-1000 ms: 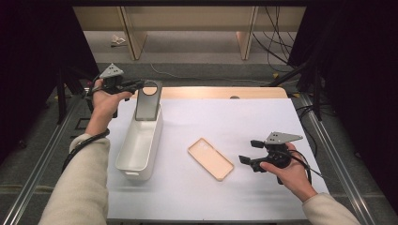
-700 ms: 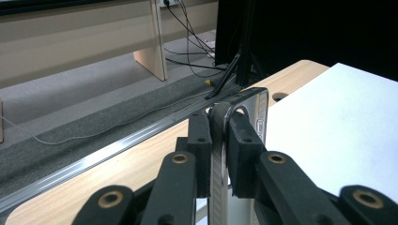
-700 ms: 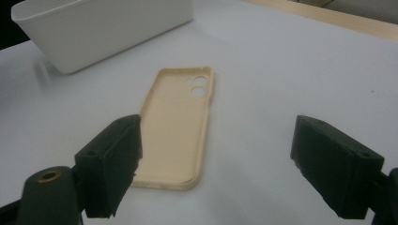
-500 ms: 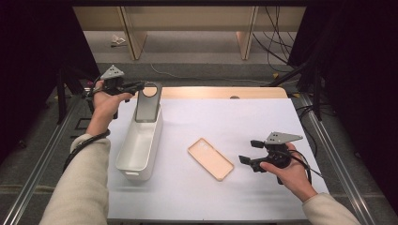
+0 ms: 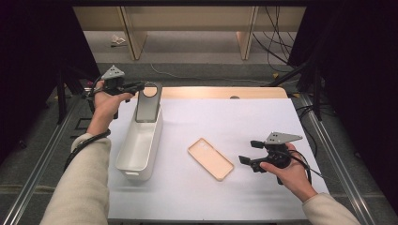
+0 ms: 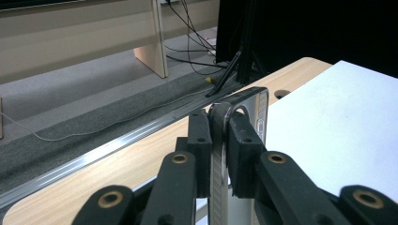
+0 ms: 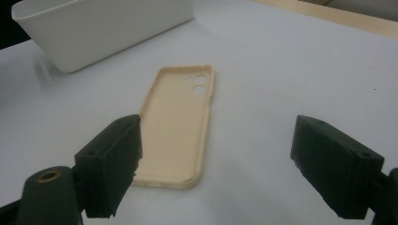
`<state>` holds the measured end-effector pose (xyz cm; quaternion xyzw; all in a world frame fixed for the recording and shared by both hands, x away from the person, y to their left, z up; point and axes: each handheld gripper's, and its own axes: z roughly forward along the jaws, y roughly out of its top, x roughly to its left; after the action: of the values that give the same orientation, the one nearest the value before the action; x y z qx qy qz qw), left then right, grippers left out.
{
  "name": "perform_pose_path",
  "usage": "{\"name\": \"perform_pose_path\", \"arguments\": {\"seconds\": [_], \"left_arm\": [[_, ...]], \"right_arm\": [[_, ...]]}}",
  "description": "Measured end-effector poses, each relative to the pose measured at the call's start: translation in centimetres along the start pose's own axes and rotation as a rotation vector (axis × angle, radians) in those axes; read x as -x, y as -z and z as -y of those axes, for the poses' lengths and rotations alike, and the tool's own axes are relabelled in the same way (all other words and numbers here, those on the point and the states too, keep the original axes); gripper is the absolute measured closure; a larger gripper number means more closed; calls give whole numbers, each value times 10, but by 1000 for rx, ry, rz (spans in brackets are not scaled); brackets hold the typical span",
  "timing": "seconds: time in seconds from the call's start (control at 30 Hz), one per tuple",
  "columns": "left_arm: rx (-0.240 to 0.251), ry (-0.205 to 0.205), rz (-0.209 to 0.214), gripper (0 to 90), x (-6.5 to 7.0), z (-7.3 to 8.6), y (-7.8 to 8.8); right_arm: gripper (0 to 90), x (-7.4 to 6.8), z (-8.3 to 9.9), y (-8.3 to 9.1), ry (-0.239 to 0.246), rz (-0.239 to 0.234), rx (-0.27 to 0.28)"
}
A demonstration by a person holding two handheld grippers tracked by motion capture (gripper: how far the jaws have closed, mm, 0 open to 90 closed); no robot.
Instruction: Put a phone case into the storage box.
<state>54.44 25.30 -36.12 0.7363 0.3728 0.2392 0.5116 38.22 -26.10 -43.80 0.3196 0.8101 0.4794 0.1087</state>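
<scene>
A grey phone case (image 5: 148, 104) stands upright over the far end of a white bin (image 5: 133, 163), and my left gripper (image 5: 139, 86) is shut on its top edge. Seen from the left gripper view, the same grey case (image 6: 254, 110) is pinched edge-on between the jaws of the left gripper (image 6: 219, 140). A beige phone case (image 5: 210, 158) lies open side up on the white table cover, right of the bin. My right gripper (image 5: 248, 152) hovers just right of it, open. The right gripper view has the beige case (image 7: 177, 123) lying ahead, between the spread jaws of the right gripper (image 7: 218, 164).
The white cover (image 5: 244, 117) spreads over a wooden table whose bare far edge (image 5: 220, 92) shows behind it. The bin's wall (image 7: 108, 28) stands beyond the beige case. Metal rails (image 5: 42, 164) run along both table sides, and cables (image 5: 274, 42) lie on the floor beyond.
</scene>
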Motion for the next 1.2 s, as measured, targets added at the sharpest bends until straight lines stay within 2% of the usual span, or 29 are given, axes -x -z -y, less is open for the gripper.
{"name": "perform_pose_path", "arguments": {"seconds": [1.2], "left_arm": [[-51,34,-18,796,-9,17,-5]], "right_arm": [[176,0,1,-1,-3,0,-6]]}}
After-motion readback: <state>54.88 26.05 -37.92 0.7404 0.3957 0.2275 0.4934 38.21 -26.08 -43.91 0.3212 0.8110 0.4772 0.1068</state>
